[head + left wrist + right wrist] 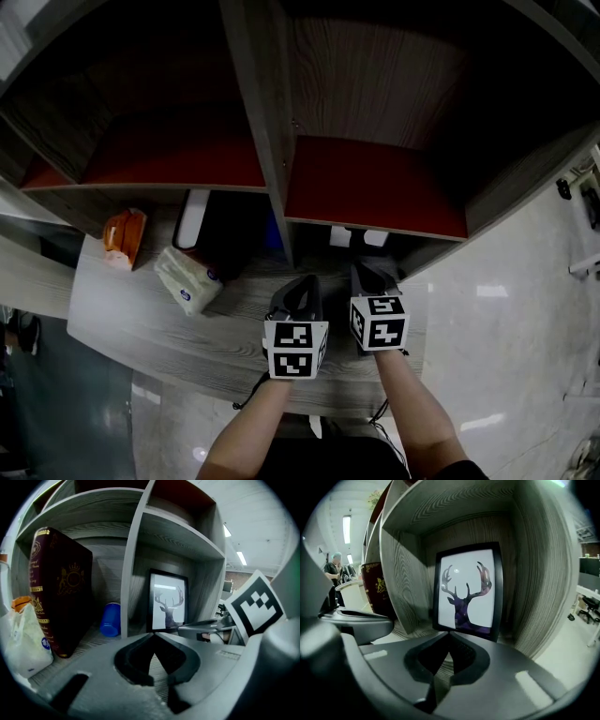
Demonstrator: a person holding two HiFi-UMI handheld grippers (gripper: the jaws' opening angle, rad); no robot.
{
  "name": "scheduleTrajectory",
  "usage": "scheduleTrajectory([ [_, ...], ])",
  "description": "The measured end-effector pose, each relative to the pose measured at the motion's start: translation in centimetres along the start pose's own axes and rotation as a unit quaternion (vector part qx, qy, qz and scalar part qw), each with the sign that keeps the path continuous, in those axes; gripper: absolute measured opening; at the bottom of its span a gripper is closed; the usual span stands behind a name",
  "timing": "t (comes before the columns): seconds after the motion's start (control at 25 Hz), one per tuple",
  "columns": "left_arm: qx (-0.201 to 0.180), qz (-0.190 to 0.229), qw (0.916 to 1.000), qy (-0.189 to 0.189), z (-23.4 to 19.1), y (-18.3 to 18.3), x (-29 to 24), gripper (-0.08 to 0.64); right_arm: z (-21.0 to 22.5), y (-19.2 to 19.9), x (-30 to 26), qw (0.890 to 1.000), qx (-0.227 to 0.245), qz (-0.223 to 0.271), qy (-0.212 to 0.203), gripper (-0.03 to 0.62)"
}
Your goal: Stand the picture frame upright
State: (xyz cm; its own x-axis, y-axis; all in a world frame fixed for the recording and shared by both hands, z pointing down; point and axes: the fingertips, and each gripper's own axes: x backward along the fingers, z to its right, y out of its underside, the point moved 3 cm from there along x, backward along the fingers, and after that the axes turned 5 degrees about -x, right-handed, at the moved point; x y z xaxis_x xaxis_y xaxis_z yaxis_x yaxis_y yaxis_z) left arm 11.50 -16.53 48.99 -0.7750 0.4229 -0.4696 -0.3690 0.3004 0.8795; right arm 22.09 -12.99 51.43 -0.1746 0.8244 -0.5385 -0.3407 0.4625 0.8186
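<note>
The picture frame (468,590), black-edged with a dark stag silhouette on white, stands upright at the back of the right-hand shelf compartment. It also shows in the left gripper view as the frame (168,605) beyond the divider. My right gripper (449,633) is shut and empty, a short way in front of the frame and apart from it. Just left of it, my left gripper (153,634) is also shut with nothing held. In the head view both grippers, left (298,291) and right (370,274), sit side by side on the desk at the compartment's mouth.
A maroon book (61,592) stands in the left compartment beside a blue cup (110,619). A white tissue pack (187,278) and an orange packet (125,237) lie on the desk at the left. The upright divider (133,573) separates the two compartments.
</note>
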Motion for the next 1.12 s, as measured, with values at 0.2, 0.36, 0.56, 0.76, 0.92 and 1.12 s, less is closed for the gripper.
scheduleTrajectory([
  [0.2,0.000,0.002,0.9998,0.018,0.2,-0.2,0.5,-0.003,-0.7,-0.3,2.1,1.000,-0.001,0.030,-0.006,0.000],
  [0.36,-0.017,0.002,0.9995,0.027,0.4,-0.3,1.1,-0.003,-1.1,-0.6,3.7,0.999,0.004,0.045,-0.003,0.000],
  [0.56,-0.029,0.011,0.9988,0.038,0.7,-0.8,2.2,-0.003,-1.7,-1.0,6.1,0.998,0.013,0.059,0.002,0.000],
  [0.76,-0.043,0.016,0.9981,0.040,0.7,-1.5,3.4,-0.003,-2.2,-1.5,8.2,0.997,0.010,0.074,0.005,0.000],
  [0.92,-0.058,0.026,0.9969,0.047,1.1,-2.4,4.7,-0.003,-2.5,-1.6,9.5,0.997,0.004,0.080,0.008,0.000],
  [1.12,-0.060,0.038,0.9962,0.049,0.7,-3.1,6.3,-0.003,-3.2,-2.0,11.3,0.995,0.001,0.097,0.013,0.000],
])
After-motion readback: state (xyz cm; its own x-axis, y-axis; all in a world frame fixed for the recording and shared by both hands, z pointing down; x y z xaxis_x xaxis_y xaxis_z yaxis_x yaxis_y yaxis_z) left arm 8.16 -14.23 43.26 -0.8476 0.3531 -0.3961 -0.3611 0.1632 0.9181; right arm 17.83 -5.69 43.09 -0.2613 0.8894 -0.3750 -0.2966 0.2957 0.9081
